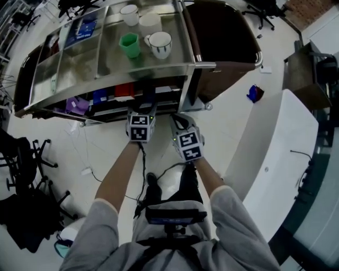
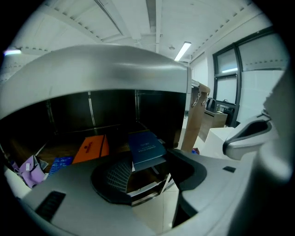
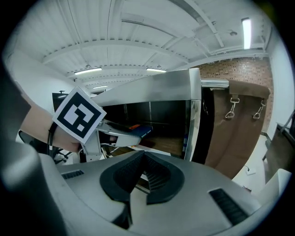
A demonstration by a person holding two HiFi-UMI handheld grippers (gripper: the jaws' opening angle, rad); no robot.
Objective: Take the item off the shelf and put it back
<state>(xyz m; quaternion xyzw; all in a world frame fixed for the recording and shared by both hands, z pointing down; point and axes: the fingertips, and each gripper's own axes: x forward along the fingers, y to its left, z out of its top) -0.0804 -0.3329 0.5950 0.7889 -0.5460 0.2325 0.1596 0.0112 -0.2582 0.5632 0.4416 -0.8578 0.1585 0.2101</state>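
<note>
Head view, with both gripper views. A person stands before a stainless-steel trolley (image 1: 159,69) with one gripper in each hand.

Left tongs (image 2: 150,171): the jaws pinch the lower end of a dark blue box (image 2: 146,146), which tilts up and away from the camera. The box has pale lines of print on its face, too small to read. It is held at the mouth of the trolley's lower shelf (image 2: 115,131), and whether it touches the shelf cannot be told.

Right tongs (image 3: 144,159): just beside the left, the ribbed pads pressed together at the tips with nothing between them. Its view shows the left gripper's square-marker cube (image 3: 78,115).

Lower shelf, left of the held box: an orange box (image 2: 90,148) with a small dark logo that cannot be read, a blue printed packet (image 2: 60,162) and a crumpled purple item (image 2: 30,168).

Trolley top: a green cup (image 1: 130,45) just beside a patterned white mug (image 1: 160,44), and a plain white cup (image 1: 130,14) further back.

A brown bag (image 3: 239,124) hangs by clips at the trolley's right end.
</note>
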